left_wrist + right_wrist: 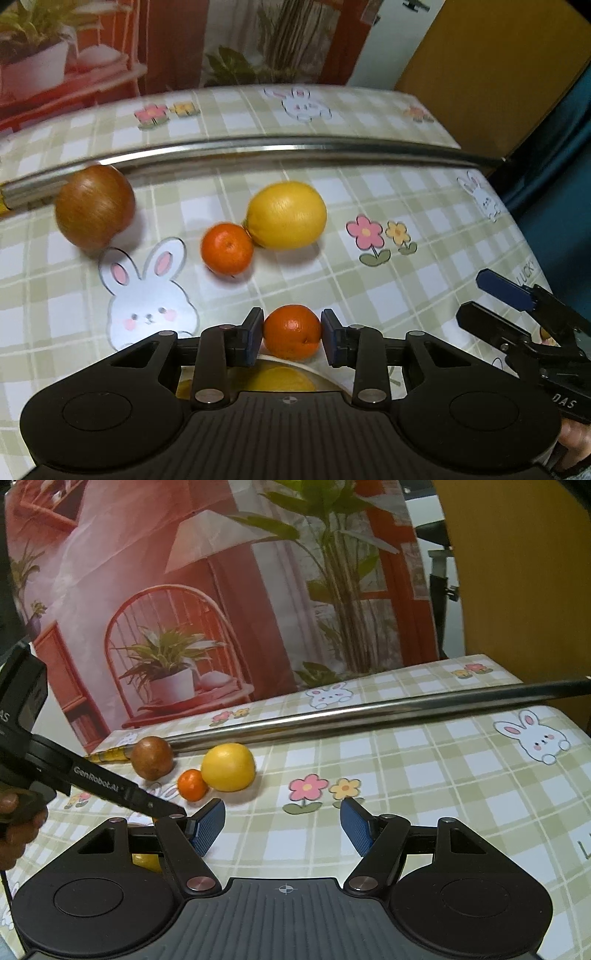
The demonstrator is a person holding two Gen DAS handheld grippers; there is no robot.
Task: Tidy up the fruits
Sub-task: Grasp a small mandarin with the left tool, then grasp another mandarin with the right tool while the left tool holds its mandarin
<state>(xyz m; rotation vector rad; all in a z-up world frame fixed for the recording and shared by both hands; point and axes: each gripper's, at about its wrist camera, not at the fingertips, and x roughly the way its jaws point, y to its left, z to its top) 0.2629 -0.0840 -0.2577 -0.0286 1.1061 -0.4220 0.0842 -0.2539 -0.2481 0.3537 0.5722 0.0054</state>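
The left gripper [292, 334] was clenched on a tangerine [291, 331], its pads pressed to the fruit's two sides. Just beneath, a white plate [325, 376] showed its rim, with a yellow fruit [277, 380] lying in it, mostly hidden by the gripper body.

Farther out on the checked cloth [424, 295] lay a second tangerine [227, 248] touching a lemon [286, 215]. An onion [95, 206] sat well to their left, against a metal rod [295, 146] that crossed the table from side to side behind all three. Nothing lay between the gripped tangerine and the plate below it.

The right gripper [282, 829] hung released over bare cloth, jaws wide apart with nothing between them. In the left wrist view it appeared at the right edge [513, 295], beside the plate.

The right wrist view showed the left gripper's body [92, 779] slanting in from the left with a hand [14, 823] on it; this blocked the held tangerine, which only the left view revealed. A sliver of yellow fruit [146, 862] peeked out below it. The same view showed the onion [152, 757], loose tangerine [192, 784] and lemon [229, 767] in a row before the rod [369, 710], and a printed backdrop [221, 609] behind the table.
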